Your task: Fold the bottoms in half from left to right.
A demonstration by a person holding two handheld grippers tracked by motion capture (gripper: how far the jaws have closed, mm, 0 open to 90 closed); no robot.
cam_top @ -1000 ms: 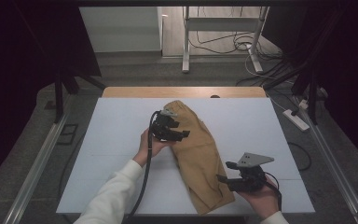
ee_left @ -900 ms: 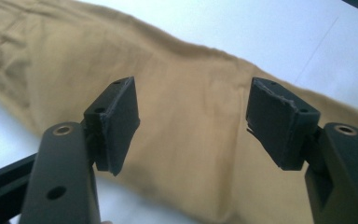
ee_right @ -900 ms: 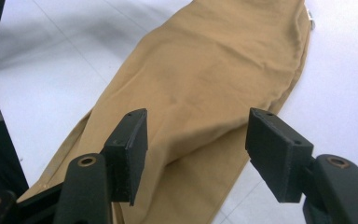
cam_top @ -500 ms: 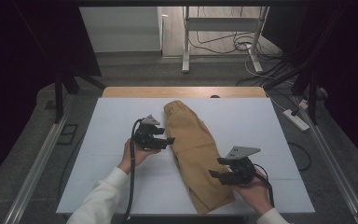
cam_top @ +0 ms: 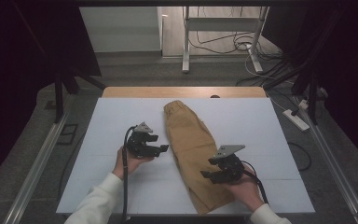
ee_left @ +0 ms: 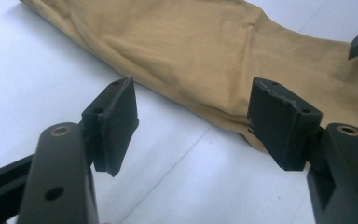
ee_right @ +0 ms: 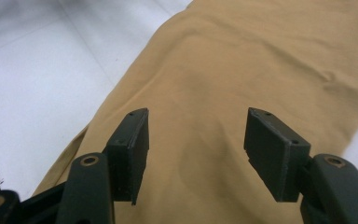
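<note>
The white table (cam_top: 121, 116) carries a folded pair of tan trousers (cam_top: 191, 140) that lies lengthwise down its middle, waistband at the far end and the leg end near the person's edge, slanting slightly toward the person's right.

The right gripper (cam_top: 208, 173), held in the person's right hand (cam_top: 242, 186), hovers over the near part of the trousers, its jaws pointing left across the cloth. In the right gripper view the two black jaws stand well apart with the tan fabric (ee_right: 242, 60) spread beneath and beyond them; nothing is clamped between the pads, and whether their tips touch the cloth cannot be told.

The left gripper (cam_top: 164, 148), held in the person's left hand (cam_top: 133, 161), sits over bare table just beside the left edge of the trousers, jaws pointing toward them. In the left gripper view its jaws are likewise spread and empty, with white table (ee_left: 37, 70) between them and the trouser edge (ee_left: 205, 60) running just ahead; the right-hand pad lies over the fabric's border.
</note>
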